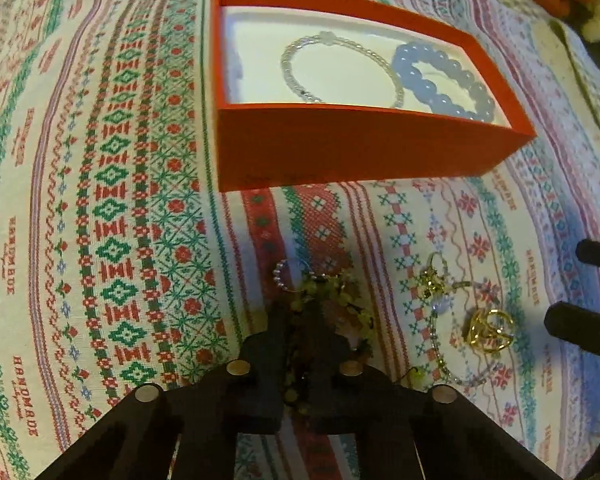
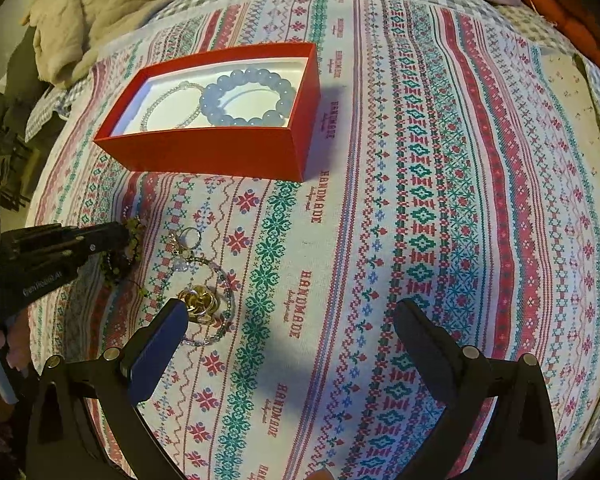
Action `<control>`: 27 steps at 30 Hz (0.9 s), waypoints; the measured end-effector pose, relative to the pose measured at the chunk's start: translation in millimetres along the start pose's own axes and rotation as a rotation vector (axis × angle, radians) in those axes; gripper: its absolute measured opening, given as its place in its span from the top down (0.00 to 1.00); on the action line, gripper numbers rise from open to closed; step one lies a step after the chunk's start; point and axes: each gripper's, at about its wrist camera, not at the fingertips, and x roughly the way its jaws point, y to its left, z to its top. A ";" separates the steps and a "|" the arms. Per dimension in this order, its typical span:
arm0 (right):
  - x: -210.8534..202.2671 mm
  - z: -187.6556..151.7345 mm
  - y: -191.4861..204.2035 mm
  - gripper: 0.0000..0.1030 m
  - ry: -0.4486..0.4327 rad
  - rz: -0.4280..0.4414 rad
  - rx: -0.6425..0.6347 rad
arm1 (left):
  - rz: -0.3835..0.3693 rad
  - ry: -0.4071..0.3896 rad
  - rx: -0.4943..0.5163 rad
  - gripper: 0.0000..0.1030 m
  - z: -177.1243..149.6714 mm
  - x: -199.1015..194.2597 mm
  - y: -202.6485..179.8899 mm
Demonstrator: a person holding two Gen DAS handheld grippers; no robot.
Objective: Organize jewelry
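the left claw (image 1: 300,320) is clenched on the green bead bracelet (image 1: 332,296) lying on the cloth (image 1: 120,200) — beyond it the red box (image 1: 360,144); the right claw (image 2: 292,312) gapes, released — gold ring (image 2: 200,300) beside its left finger.

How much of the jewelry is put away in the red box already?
Two bracelets are in the box: the blue one and the clear one. The left gripper has its jaws shut on the green bracelet, which lies on the cloth. The gold ring and beaded strand wait. Right gripper is open.
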 end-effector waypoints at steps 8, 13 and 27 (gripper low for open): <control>4.4 4.3 5.1 0.16 0.027 0.026 0.025 | -0.001 -0.071 0.005 0.99 -1.2 -23.7 -0.3; 13.2 6.2 14.3 0.41 0.053 0.067 0.023 | 0.003 -0.094 -0.009 0.99 -3.0 -35.5 10.5; 39.8 20.4 45.2 0.73 0.075 0.048 -0.054 | 0.014 -0.076 -0.030 0.99 -18.2 -40.1 30.0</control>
